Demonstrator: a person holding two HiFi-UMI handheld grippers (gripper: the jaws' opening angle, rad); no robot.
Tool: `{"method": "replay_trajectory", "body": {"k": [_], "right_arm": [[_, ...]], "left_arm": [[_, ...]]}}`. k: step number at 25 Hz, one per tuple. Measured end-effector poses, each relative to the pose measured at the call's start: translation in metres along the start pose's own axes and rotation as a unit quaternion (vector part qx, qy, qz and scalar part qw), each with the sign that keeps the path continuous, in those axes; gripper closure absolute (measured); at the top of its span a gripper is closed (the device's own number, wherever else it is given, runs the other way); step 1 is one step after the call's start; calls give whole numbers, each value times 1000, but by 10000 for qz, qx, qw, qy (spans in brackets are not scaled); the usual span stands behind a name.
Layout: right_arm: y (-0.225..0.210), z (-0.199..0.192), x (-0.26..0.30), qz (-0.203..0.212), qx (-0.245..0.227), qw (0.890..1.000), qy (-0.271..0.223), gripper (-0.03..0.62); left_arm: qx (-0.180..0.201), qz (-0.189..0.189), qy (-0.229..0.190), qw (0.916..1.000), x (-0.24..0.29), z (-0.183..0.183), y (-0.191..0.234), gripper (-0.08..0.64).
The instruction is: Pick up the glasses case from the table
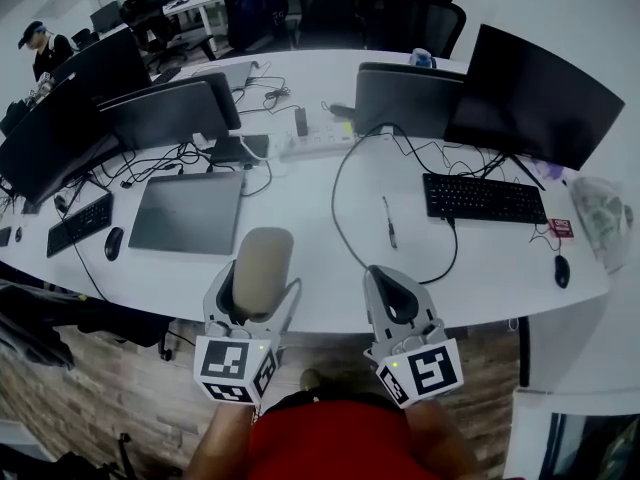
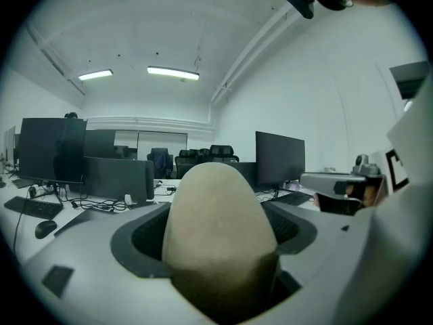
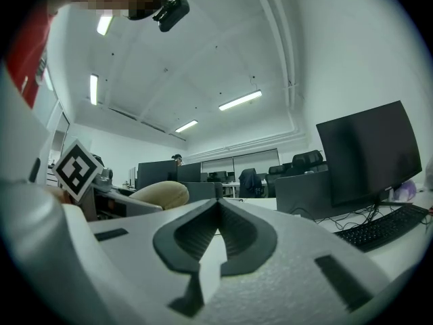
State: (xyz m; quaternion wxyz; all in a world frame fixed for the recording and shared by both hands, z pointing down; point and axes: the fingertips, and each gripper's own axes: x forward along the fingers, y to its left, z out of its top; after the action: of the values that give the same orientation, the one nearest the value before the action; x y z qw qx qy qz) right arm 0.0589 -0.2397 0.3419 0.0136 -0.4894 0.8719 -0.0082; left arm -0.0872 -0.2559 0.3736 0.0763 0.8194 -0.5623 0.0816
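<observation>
A beige, rounded glasses case (image 1: 262,269) stands up between the jaws of my left gripper (image 1: 255,290), held clear of the white table (image 1: 320,258) near its front edge. In the left gripper view the glasses case (image 2: 218,239) fills the gap between the grey jaws, which are shut on it. My right gripper (image 1: 397,298) hovers beside it to the right, jaws shut with nothing between them; its own view shows the pads (image 3: 216,239) meeting at the tip. The glasses case (image 3: 161,195) shows at left in that view.
On the table lie a grey laptop (image 1: 188,211), a keyboard (image 1: 483,198), a pen (image 1: 389,222), a black cable loop (image 1: 345,238), monitors (image 1: 535,93), a mouse (image 1: 562,270) and a power strip (image 1: 315,143). Office chairs (image 1: 380,8) stand behind.
</observation>
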Motion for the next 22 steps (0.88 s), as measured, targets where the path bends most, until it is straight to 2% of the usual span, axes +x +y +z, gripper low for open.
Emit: {"method": "replay_trajectory", "body": {"k": [22], "right_arm": [[14, 1, -9, 19, -159, 9999, 18, 588]], "left_arm": [[-40, -3, -66, 10000, -13, -1, -2, 153]]}}
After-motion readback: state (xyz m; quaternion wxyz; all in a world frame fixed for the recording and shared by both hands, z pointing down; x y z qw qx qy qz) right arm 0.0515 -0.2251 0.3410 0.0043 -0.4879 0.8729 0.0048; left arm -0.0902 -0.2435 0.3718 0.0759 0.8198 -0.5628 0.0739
